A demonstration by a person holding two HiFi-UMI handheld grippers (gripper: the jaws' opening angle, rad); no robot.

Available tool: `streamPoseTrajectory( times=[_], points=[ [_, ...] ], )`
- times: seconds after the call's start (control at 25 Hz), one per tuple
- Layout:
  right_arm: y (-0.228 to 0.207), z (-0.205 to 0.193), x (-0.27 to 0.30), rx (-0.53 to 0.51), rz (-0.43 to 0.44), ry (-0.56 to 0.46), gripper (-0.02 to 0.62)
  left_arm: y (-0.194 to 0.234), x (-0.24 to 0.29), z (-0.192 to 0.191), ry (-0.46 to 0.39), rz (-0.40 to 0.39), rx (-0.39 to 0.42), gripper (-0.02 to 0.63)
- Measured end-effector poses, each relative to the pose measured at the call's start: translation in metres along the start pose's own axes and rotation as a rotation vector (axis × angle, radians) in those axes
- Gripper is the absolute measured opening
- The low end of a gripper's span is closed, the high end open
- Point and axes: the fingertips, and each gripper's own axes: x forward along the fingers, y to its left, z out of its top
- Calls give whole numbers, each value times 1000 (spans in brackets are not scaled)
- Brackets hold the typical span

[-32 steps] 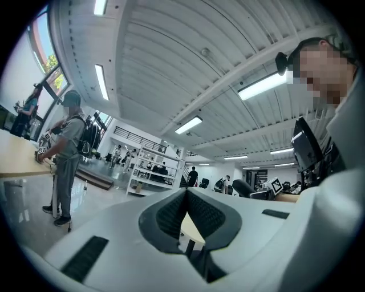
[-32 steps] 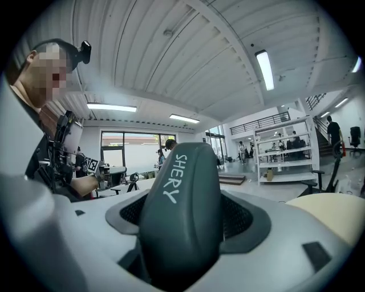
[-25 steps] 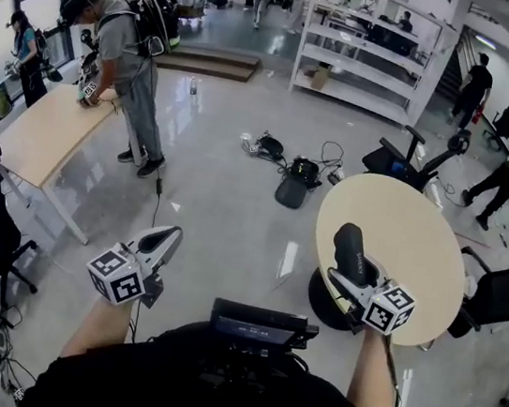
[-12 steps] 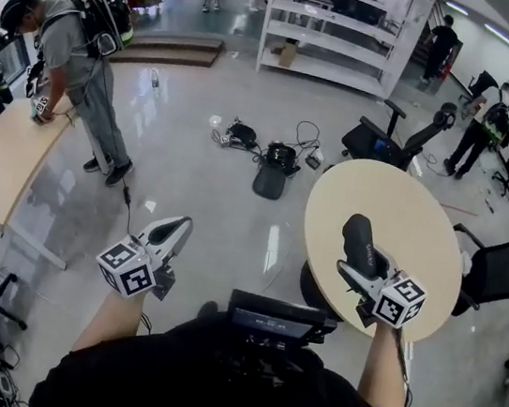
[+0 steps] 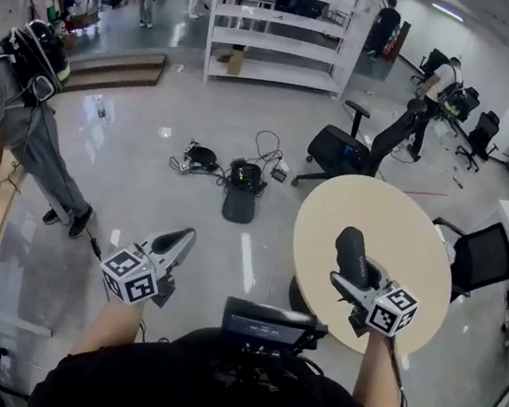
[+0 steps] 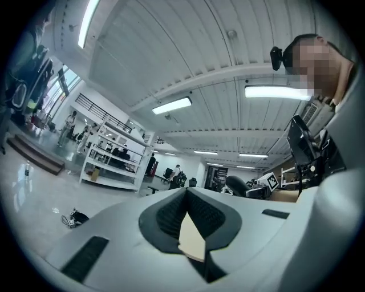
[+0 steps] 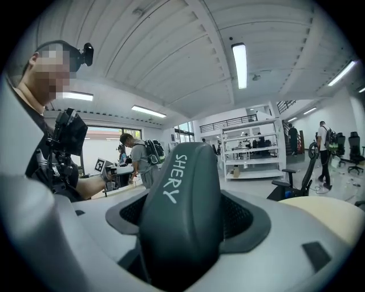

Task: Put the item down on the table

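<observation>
The right gripper (image 5: 355, 272) is clamped tight on a dark case (image 5: 352, 246). In the right gripper view, the case (image 7: 179, 188) fills the gap between the right gripper's (image 7: 187, 231) two jaws, and white letters on it spell SHERY. The case sticks up out of the jaws. From the head view it shows in front of the near part of the round table (image 5: 412, 226). It is held up in the gripper, not lying on the table top. The table (image 7: 328, 214) shows low and to the right of the case in the right gripper view.

The left gripper (image 5: 183, 235) is well to the left of the table, out over the shiny floor (image 5: 144, 181). In the left gripper view its (image 6: 185, 193) jaws are closed tip to tip, and they hold nothing.

A black chair (image 5: 343, 149) stands just past the far side of the table. Another black chair (image 5: 479, 255) is at the table's right side. Some bags and cables (image 5: 234, 181) lie on the floor to the far left of the table. A white shelf (image 5: 272, 20) stands far behind it.
</observation>
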Motion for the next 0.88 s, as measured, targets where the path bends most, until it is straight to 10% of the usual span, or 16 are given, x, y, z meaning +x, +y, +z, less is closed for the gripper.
streamPoseTrajectory(
  times=[0.44,0.88],
  points=[
    [-55,-2,44,39,-64,28,368,65,60,-17,42,-44,-58,2],
    [-149,28,60,-12,103,14,368,30,132,1,0,81,-19,2]
  ],
)
